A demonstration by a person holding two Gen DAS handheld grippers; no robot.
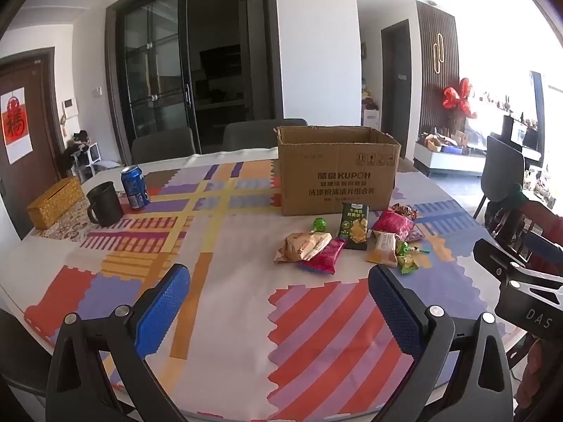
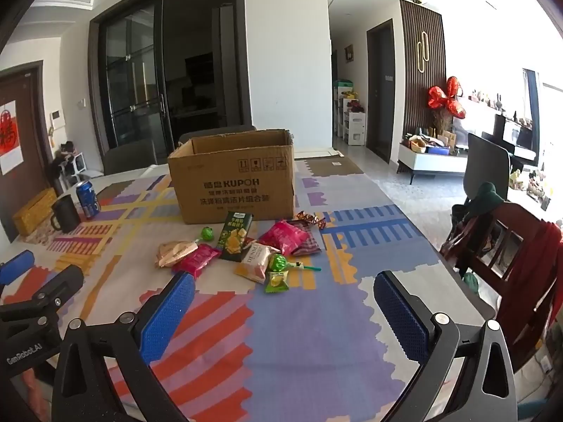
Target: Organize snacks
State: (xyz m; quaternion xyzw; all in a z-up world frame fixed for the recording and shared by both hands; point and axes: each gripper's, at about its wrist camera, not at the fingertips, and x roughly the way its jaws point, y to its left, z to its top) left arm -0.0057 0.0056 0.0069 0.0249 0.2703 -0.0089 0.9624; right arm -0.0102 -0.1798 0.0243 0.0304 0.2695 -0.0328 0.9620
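Both tools, left (image 1: 279, 311) and right (image 2: 283, 311), gape wide and empty. Snacks (image 2: 246, 249) lie at twelve o'clock before the box (image 2: 234, 179); pinch one packet's edge, not the pile.

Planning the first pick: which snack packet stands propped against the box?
The dark green cracker packet, leaning upright on the cardboard box; the pink, tan and white packets all lie flat on the tablecloth.

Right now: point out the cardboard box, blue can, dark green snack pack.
cardboard box (image 2: 235, 190), right wrist view, printed front wall.
blue can (image 1: 134, 187), left wrist view, side.
dark green snack pack (image 2: 235, 236), right wrist view, front face.
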